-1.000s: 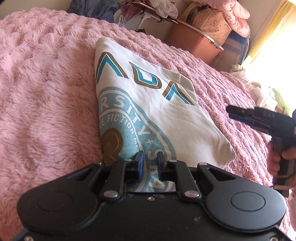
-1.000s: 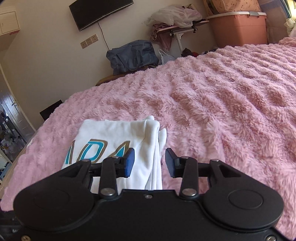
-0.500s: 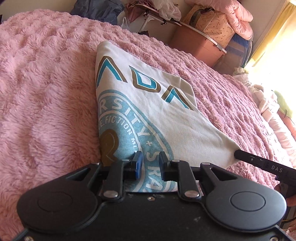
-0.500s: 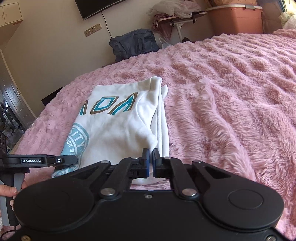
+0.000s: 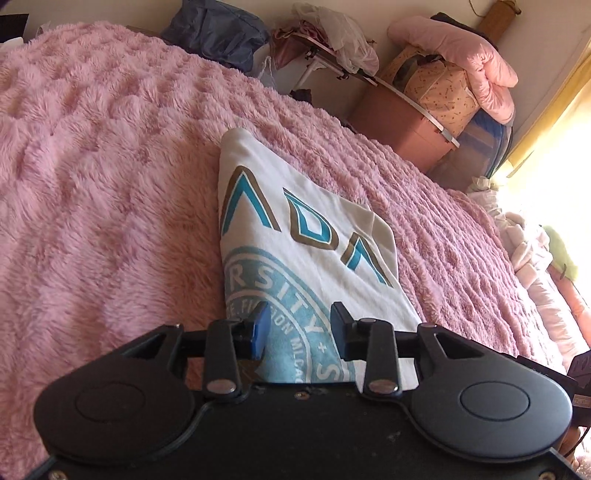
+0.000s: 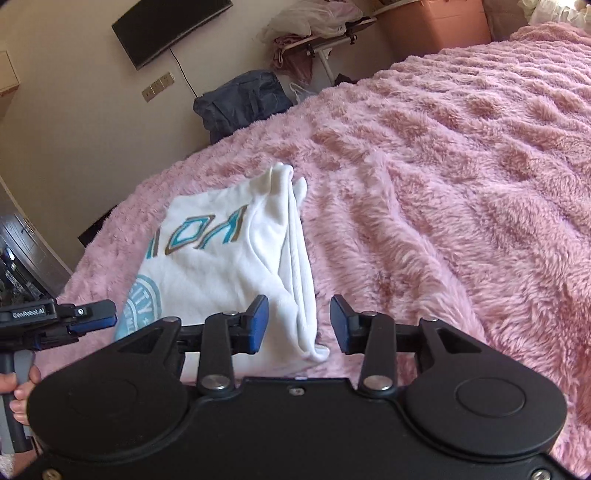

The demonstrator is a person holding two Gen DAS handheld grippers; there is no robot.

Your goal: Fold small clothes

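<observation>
A folded white T-shirt [image 5: 303, 236] with blue and brown lettering and a round blue print lies flat on the pink fluffy bedspread [image 5: 103, 192]. My left gripper [image 5: 300, 328] is open, just above the shirt's near edge. In the right wrist view the same shirt [image 6: 229, 266] lies with its folded side edge toward me. My right gripper [image 6: 300, 325] is open over the shirt's near right corner and holds nothing. The left gripper [image 6: 74, 317] also shows at the left of the right wrist view, held by a hand.
The bedspread [image 6: 461, 166] stretches wide to the right. Beyond the bed stand a pink storage box [image 5: 402, 129], a folding table with clothes [image 5: 332, 55], a dark blue bag [image 6: 243, 99] and a wall TV [image 6: 170, 31]. Loose clothes [image 5: 532, 251] lie by the bright window.
Both grippers have opened and let go of the shirt. Both have pulled back a little from its edge. The shirt now lies flat.
</observation>
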